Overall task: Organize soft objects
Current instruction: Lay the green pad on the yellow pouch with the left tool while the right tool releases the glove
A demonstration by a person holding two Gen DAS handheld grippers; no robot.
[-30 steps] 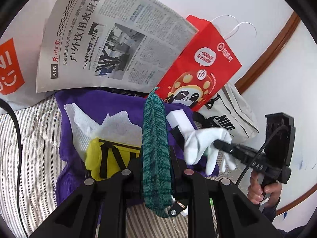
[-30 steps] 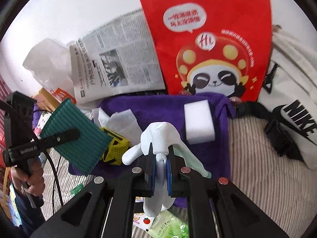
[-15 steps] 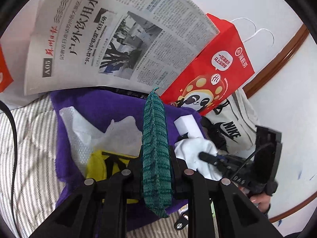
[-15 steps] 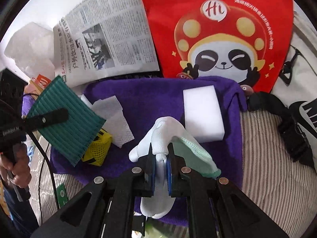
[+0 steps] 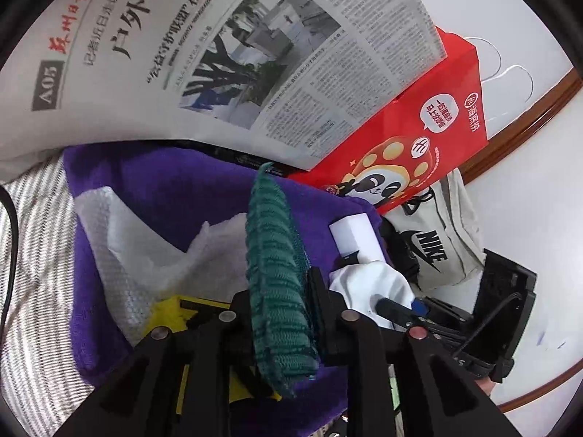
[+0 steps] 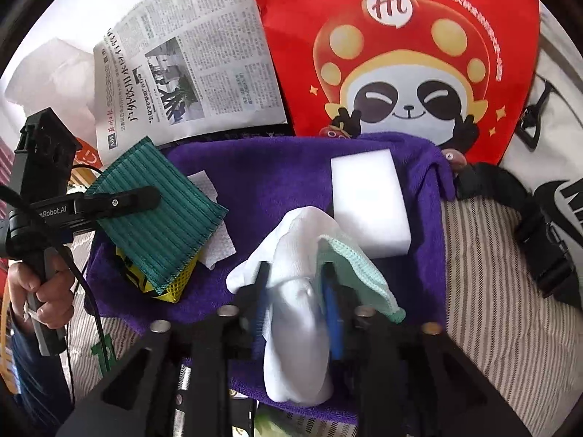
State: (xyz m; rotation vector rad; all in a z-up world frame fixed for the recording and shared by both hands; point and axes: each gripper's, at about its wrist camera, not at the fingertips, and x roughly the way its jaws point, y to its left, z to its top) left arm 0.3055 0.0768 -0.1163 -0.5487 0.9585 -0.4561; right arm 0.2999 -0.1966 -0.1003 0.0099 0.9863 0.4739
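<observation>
On the left, the green knitted cloth (image 6: 156,211) is pinched on edge between the fingers of the left gripper (image 5: 280,291) and is held just above the left part of the purple towel (image 6: 277,178), over the yellow mesh item (image 6: 171,287) and the white paper sheets (image 5: 120,240). This is judged to be a carry toward a laying spot, the towel apparently serving as the collecting place on the striped bed (image 6: 503,313). Compared with a second ago, the cloth is seen lower and nearer the towel, and the left fingers have eased slightly but are still closed on it.

Further right, the white glove (image 6: 295,291) lies slumped on the towel beside the white sponge block (image 6: 368,200), touching it. The fingers of the right gripper (image 6: 297,313) are spread to either side of the glove and are no longer pressed on it; they have just been opening, whereas earlier the glove was clamped and held up. A release is judged to be in hand. The newspaper (image 5: 204,54) and red bag (image 6: 400,47) are propped behind.
</observation>
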